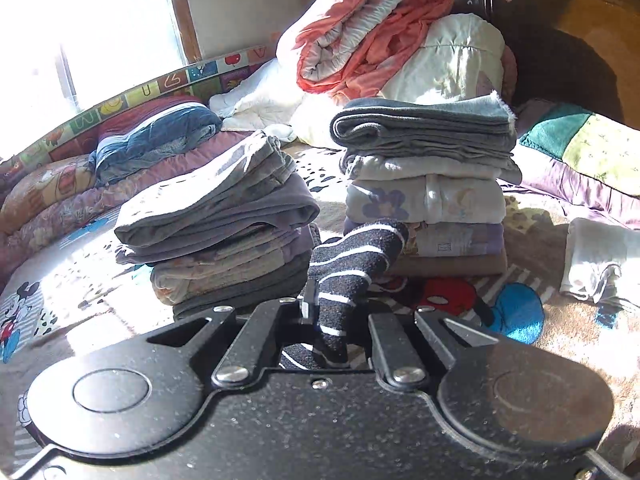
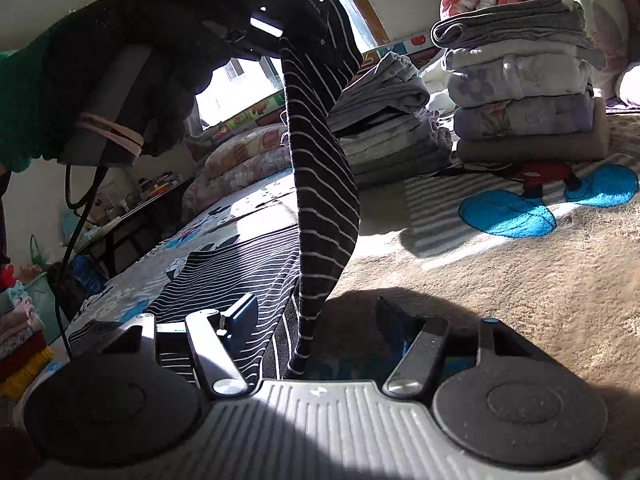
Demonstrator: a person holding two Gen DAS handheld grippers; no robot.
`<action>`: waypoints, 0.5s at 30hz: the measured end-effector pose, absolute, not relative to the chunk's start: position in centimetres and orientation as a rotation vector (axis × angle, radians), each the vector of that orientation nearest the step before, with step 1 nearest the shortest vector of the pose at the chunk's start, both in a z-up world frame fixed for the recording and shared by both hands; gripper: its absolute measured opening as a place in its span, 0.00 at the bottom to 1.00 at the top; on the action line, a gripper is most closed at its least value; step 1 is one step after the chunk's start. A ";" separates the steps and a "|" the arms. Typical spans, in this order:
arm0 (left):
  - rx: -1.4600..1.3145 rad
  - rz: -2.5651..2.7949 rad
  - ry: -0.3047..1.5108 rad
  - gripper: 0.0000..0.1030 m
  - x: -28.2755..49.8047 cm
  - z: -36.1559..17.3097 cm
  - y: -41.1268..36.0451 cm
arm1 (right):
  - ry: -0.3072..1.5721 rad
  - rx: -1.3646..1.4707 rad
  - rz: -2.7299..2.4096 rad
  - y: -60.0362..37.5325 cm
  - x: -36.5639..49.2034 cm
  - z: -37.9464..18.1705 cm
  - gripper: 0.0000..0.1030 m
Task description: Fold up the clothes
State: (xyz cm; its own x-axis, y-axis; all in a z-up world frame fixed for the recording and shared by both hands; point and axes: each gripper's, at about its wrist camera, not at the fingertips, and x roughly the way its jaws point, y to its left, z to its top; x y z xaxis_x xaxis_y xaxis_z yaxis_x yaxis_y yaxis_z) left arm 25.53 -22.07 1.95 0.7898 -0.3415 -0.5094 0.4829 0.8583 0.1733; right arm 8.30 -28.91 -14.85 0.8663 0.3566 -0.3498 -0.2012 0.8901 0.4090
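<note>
Evidently the left gripper (image 1: pixel 320 312) is clamped on the striped garment (image 2: pixel 324 184), lifting one edge above the bed (image 2: pixel 520 280) for folding, while the right gripper (image 2: pixel 316 320) waits spread beneath it, near two folded stacks (image 1: pixel 424 196) ahead.

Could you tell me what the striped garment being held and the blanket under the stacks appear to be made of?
The striped garment looks like a soft knit, probably cotton jersey: matte, dark with thin white stripes, and it hangs limp from the left gripper. The blanket looks like plush fleece: its beige surface is fuzzy and napped, with a printed cartoon. The exact fibre of either cannot be told.
</note>
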 end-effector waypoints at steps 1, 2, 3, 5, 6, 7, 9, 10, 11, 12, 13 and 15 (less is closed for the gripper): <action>0.287 -0.446 0.481 0.03 25.4 2.3 -21.1 | 0.454 0.326 0.309 -27.8 8.4 -14.9 0.64; 0.272 -0.443 0.477 0.03 25.4 2.7 -20.1 | 0.477 0.278 0.317 -26.7 8.5 -15.0 0.64; 0.257 -0.439 0.473 0.03 25.3 3.0 -19.2 | 0.498 0.241 0.320 -25.9 8.6 -15.3 0.64; 0.233 -0.433 0.465 0.03 25.2 3.6 -17.5 | 0.540 0.171 0.335 -24.2 8.4 -16.0 0.64; 0.220 -0.431 0.462 0.03 25.1 3.8 -16.5 | 0.548 0.137 0.342 -23.4 8.2 -16.2 0.64; 0.205 -0.429 0.460 0.03 24.9 4.0 -15.6 | 0.544 0.098 0.347 -22.7 7.9 -16.3 0.64; 0.175 -0.428 0.454 0.03 24.5 4.4 -13.8 | 0.537 0.047 0.353 -21.6 7.3 -16.4 0.64; 0.165 -0.426 0.451 0.03 24.3 4.5 -13.0 | 0.532 0.026 0.348 -21.1 7.0 -16.4 0.64; 0.159 -0.421 0.447 0.03 24.1 4.6 -12.3 | 0.525 0.008 0.334 -20.7 6.8 -16.4 0.63; 0.152 -0.417 0.444 0.03 23.9 4.7 -11.5 | 0.519 -0.001 0.328 -20.5 6.7 -16.4 0.63; 0.146 -0.412 0.440 0.03 23.7 4.8 -10.6 | 0.510 -0.010 0.324 -20.5 6.6 -16.4 0.60; 0.133 -0.402 0.433 0.03 23.3 5.0 -8.8 | 0.493 -0.026 0.316 -20.4 6.4 -16.3 0.56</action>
